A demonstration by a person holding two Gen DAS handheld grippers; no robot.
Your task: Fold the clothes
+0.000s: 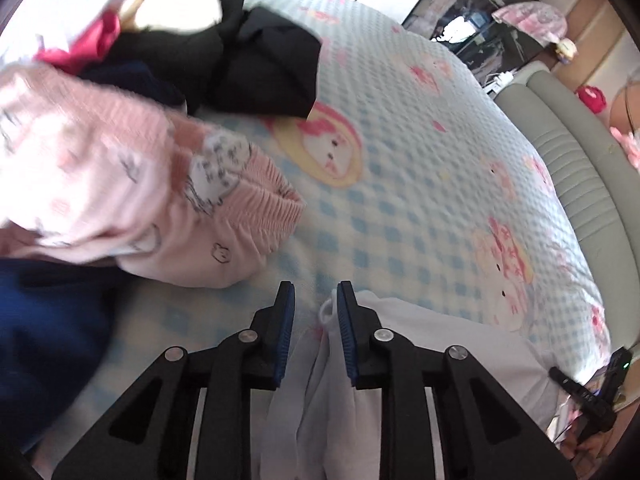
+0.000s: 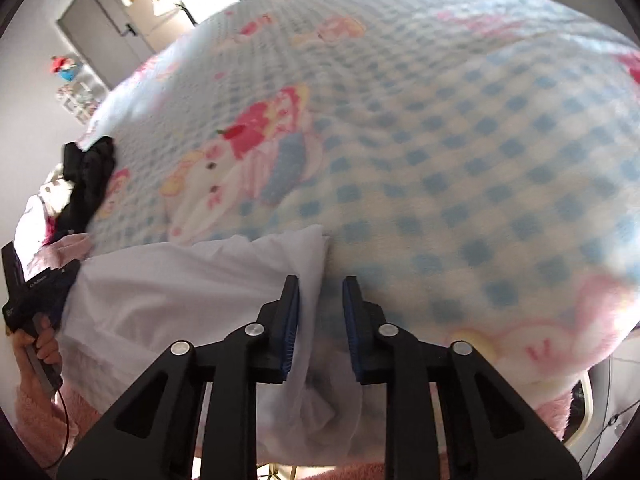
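- Left gripper [image 1: 316, 300] and right gripper [image 2: 321, 294], jaws apart, straddle opposite ends of a white garment [image 2: 180, 292], apparently readying a grasp.
- Unfolded clothes pile [image 1: 120, 140] waits far left on the bed [image 1: 420, 140].

Bed w/ checked blanket [image 1: 400, 128]: white garment [image 2: 168, 288], pink clothes [image 1: 120, 184], prob. black garments [image 1: 264, 68].

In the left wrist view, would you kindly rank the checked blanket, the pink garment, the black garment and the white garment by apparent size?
1. Checked blanket, clearly largest.
2. Pink garment, though nearness may inflate it.
3. Black garment and white garment: look alike, and the white one is partly hidden by the fingers, so unranked.
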